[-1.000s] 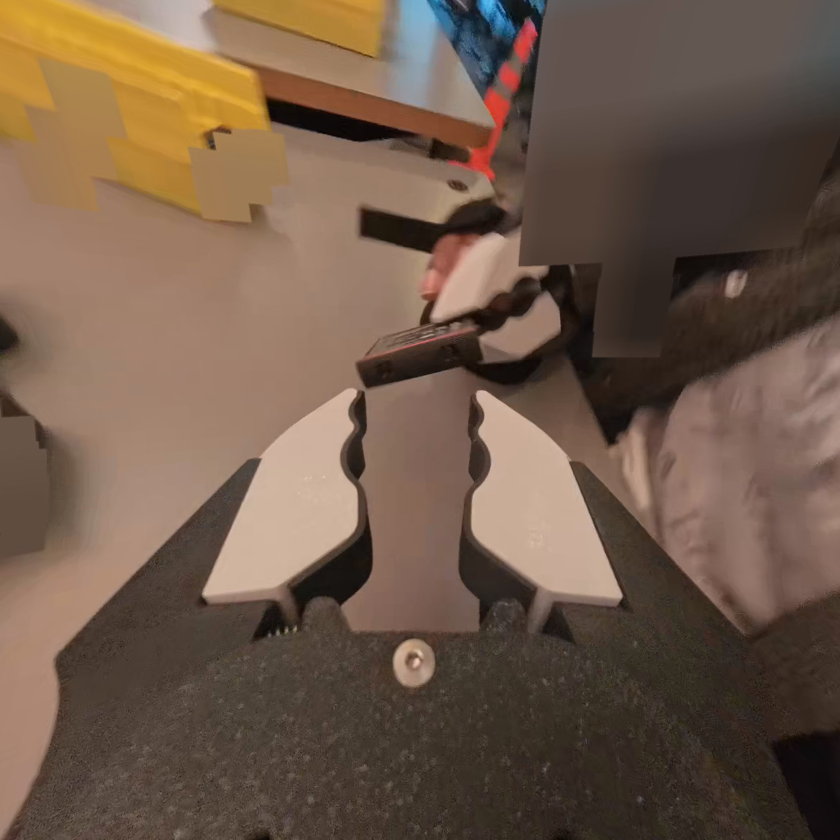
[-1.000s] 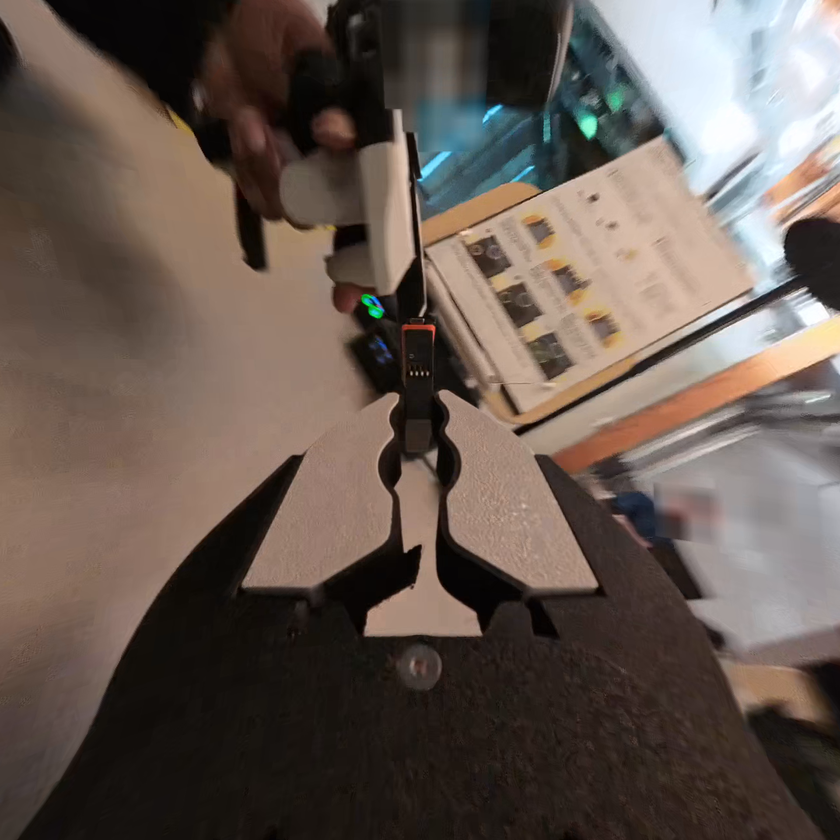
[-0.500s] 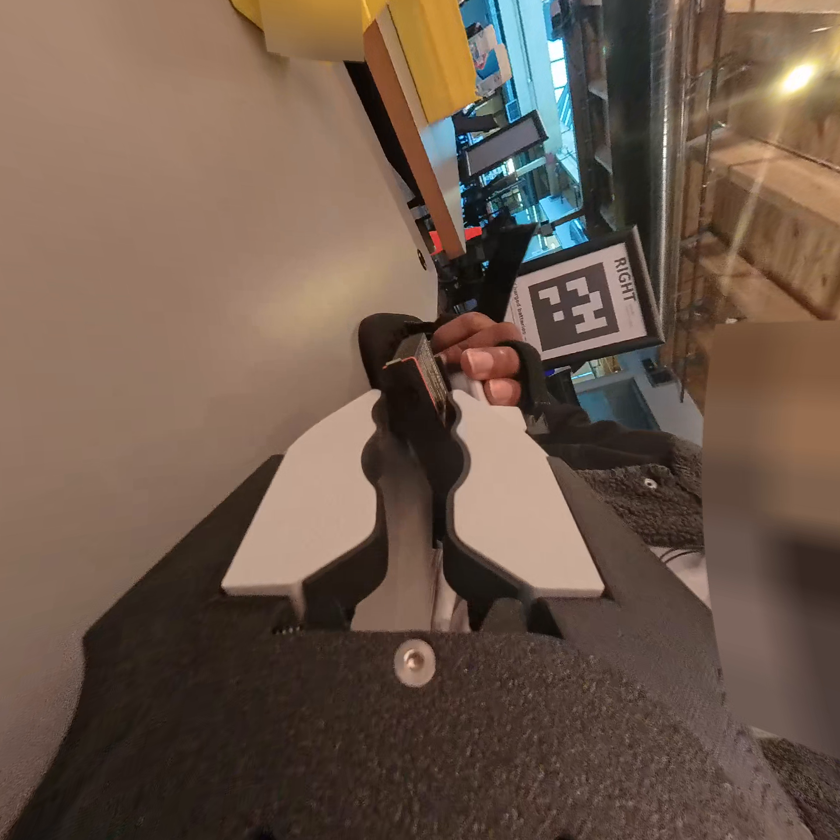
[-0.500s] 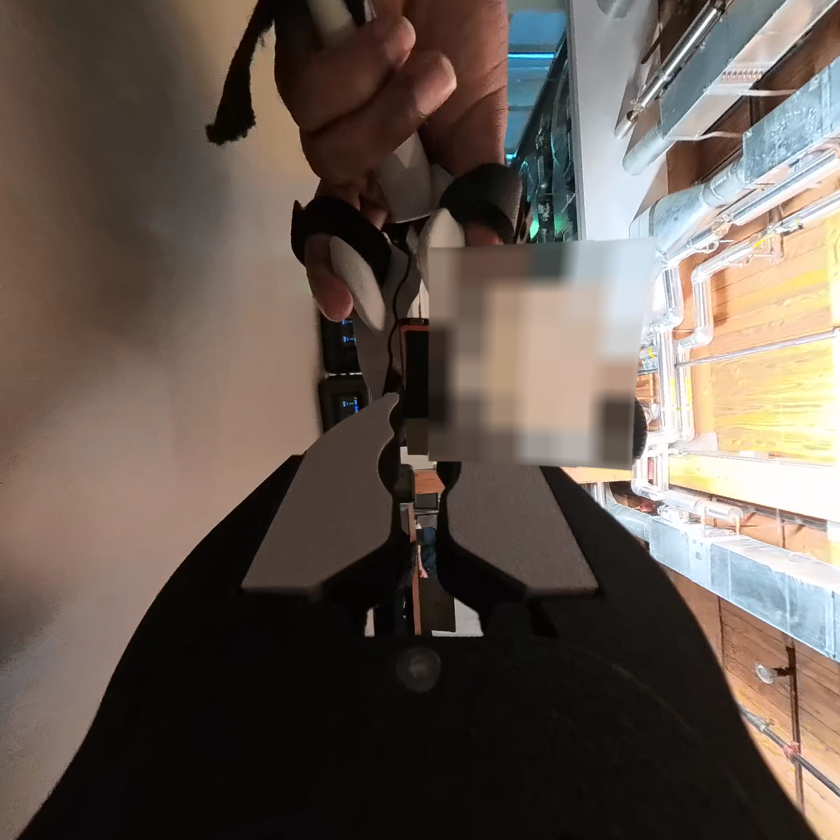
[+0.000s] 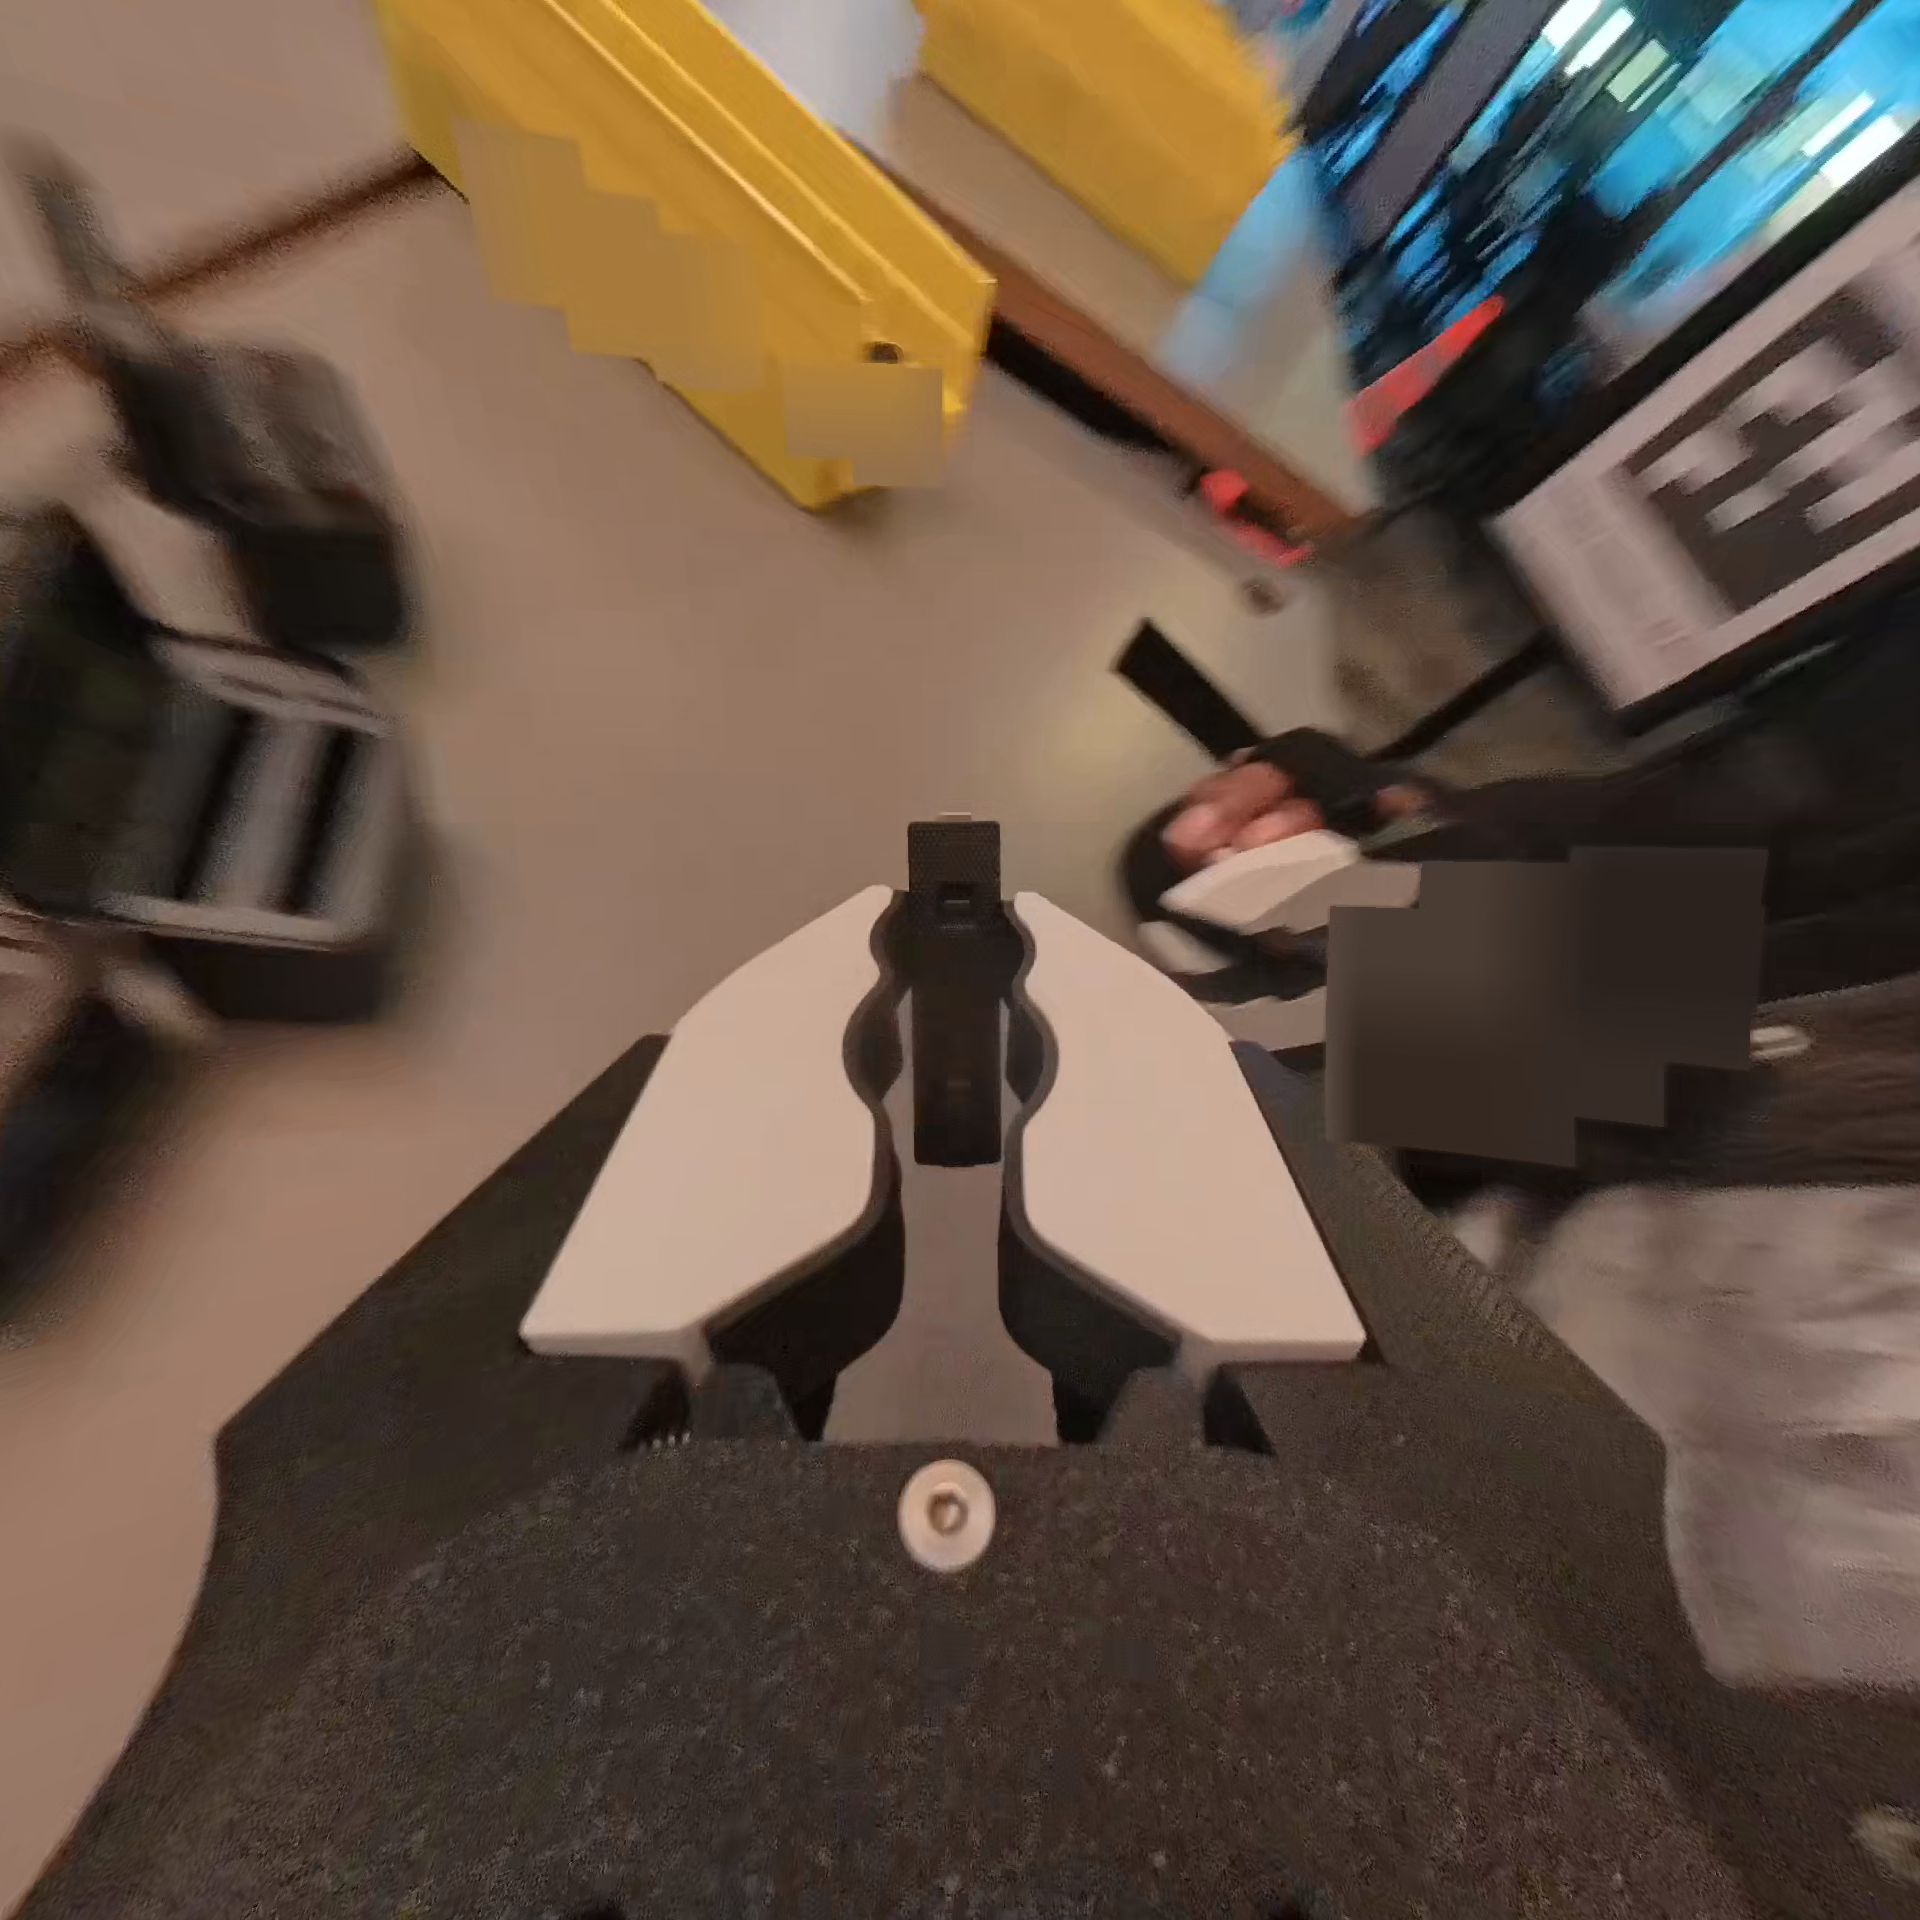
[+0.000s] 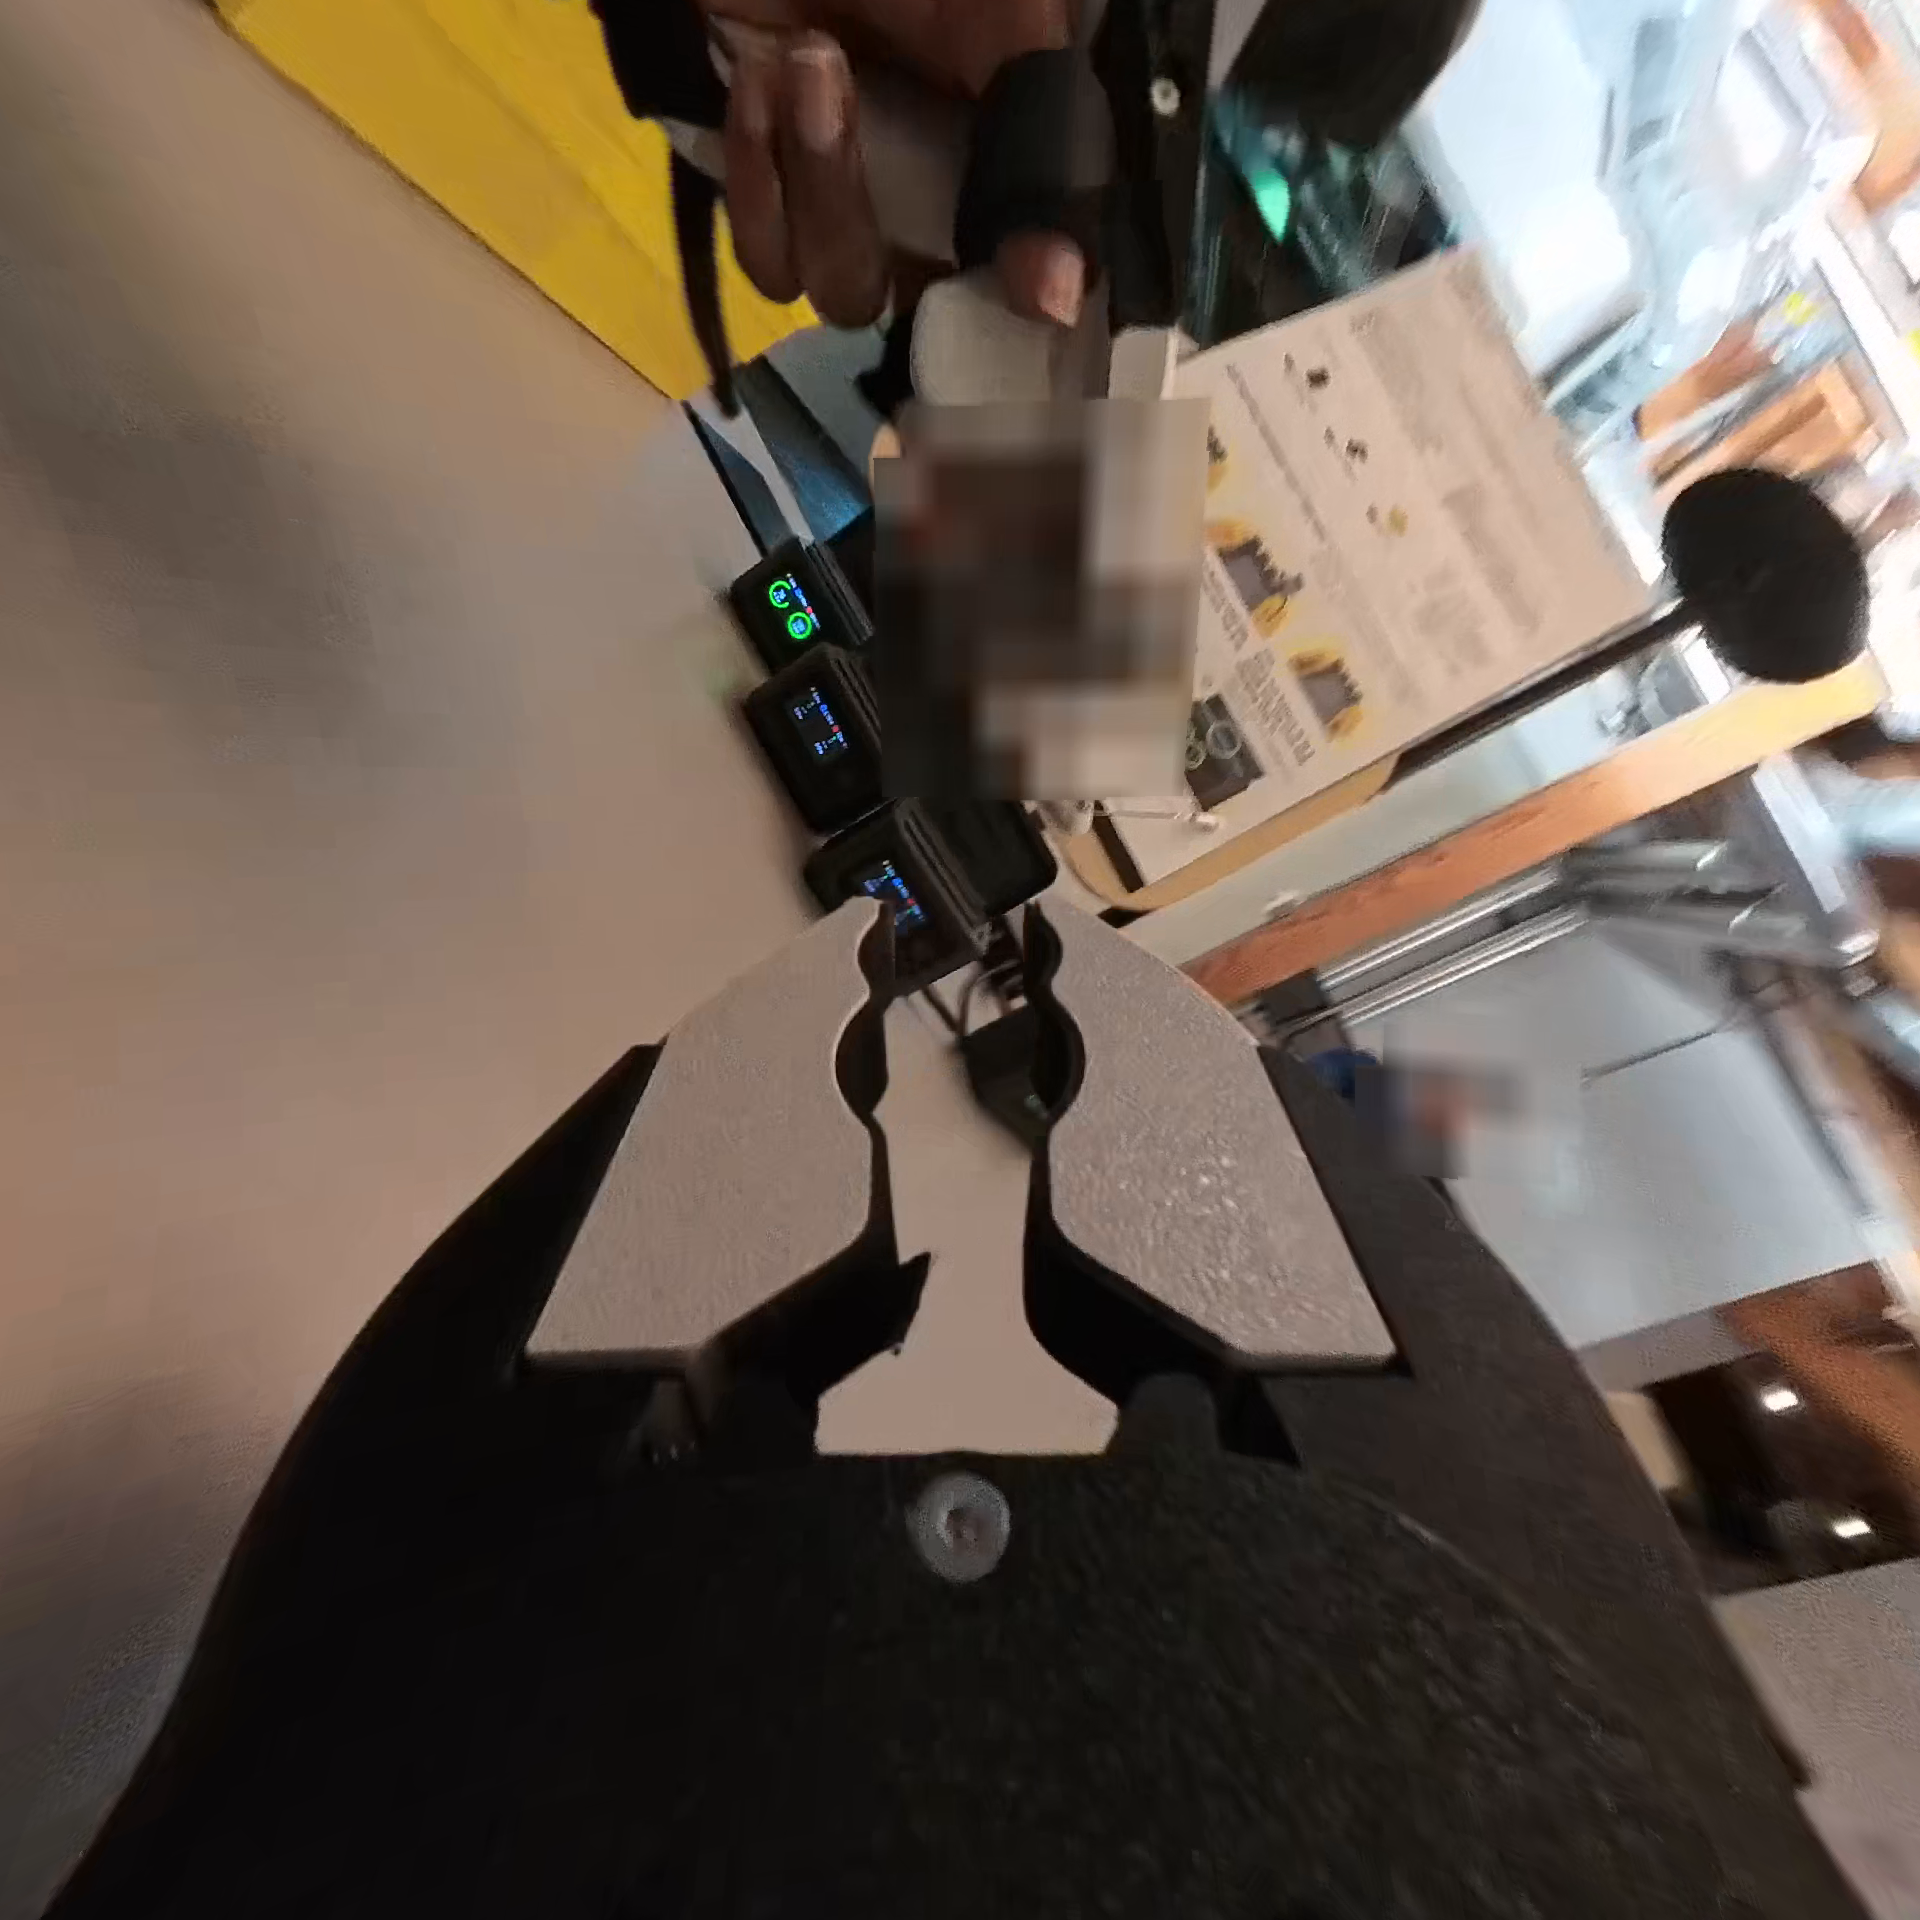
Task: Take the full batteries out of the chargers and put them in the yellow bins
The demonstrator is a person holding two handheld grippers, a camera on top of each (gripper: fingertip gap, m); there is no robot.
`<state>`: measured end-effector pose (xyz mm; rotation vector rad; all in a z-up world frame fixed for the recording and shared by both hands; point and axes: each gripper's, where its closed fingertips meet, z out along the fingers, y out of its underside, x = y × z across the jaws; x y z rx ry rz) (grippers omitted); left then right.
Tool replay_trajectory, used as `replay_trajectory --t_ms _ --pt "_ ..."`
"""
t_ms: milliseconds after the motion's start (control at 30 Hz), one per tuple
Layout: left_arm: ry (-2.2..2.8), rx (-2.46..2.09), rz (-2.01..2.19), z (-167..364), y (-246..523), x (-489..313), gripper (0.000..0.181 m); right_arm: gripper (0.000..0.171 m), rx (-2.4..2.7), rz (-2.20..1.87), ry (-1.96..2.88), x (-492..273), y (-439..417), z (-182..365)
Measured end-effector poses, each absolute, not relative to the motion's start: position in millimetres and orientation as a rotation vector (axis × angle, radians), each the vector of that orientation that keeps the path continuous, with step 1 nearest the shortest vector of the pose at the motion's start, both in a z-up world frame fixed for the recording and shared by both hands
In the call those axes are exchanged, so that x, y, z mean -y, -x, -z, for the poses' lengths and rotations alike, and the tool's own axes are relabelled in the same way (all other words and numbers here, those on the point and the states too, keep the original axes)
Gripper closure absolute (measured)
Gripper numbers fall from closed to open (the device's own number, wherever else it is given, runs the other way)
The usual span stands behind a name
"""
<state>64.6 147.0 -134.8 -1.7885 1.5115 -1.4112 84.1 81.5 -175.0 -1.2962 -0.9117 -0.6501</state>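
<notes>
My left gripper (image 5: 954, 902) is shut on a black battery (image 5: 954, 1029), held upright between its fingers above the beige table. A yellow bin (image 5: 727, 260) lies ahead and to the left, and a second yellow bin (image 5: 1091, 104) is farther back. My right gripper (image 6: 956, 920) is open and empty, with its tips just in front of the nearest black charger (image 6: 920, 894). Two more chargers (image 6: 800, 613) stand in a row behind it; the far one shows green lights. The right gripper also shows in the left wrist view (image 5: 1247, 899), off to the right in a hand.
Blurred chargers (image 5: 229, 790) stand at the left of the table. A small black plug with a cable (image 6: 1003, 1081) lies between my right fingers. A printed sheet (image 6: 1403, 520) and a round black knob on a rod (image 6: 1756, 582) stand at the right.
The battery passed from my right gripper to my left. The right gripper held it, both closed on it, then the right opened and drew away. Both views have swung.
</notes>
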Motion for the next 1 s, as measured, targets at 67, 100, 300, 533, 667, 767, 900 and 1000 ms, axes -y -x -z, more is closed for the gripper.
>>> replay_trajectory --t_ms 67,100,300,533,667,767,900,1000 --pt "1.692 -1.602 1.121 123.3 -62.9 -180.9 0.166 0.149 0.856 0.573 1.358 -85.6 -90.2 175.9" --pt "1.655 -1.646 1.005 117.6 -61.8 -196.1 0.166 0.149 0.836 0.547 1.380 -87.3 -92.5 176.3" --pt "1.552 -1.916 0.516 112.3 -55.9 -267.3 0.165 0.152 0.809 0.491 1.432 -92.7 -96.1 181.1" --pt "1.608 -2.164 0.361 150.5 -53.7 -300.6 0.165 0.153 0.771 0.401 1.498 -97.4 -99.2 186.1" --pt "1.682 -2.184 0.370 171.1 -59.1 -313.0 0.166 0.153 0.735 0.344 1.536 -99.6 -102.1 187.6" --pt "1.715 -2.183 0.353 185.2 -61.3 -323.1 0.166 0.153 0.717 0.313 1.557 -100.7 -103.4 188.5" --pt "1.746 -2.165 0.366 196.7 -63.7 -331.1 0.165 0.154 0.713 0.303 1.568 -101.2 -103.4 189.1" --pt "1.759 -2.162 0.394 201.2 -64.2 -331.9 0.166 0.154 0.715 0.294 1.573 -101.0 -102.3 189.5"
